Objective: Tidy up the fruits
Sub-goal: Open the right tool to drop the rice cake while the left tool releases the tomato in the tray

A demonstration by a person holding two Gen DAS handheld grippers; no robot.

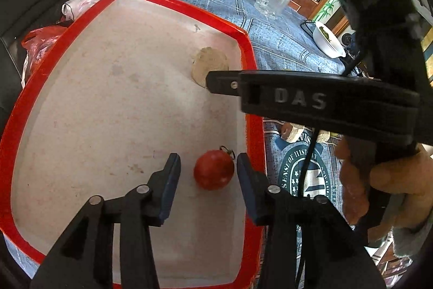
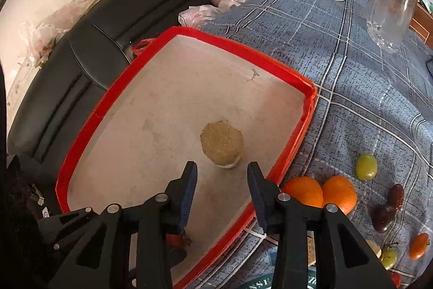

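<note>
Left wrist view: the left gripper stands open astride a red tomato resting in the red-rimmed tray, pads clear. The right gripper is open and empty before a tan round fruit. Either fruit may roll if nudged on withdrawal.

Glossy red tomato on a matt, scuffed tray; woven cloth tablecloth, clear glass mug
</note>
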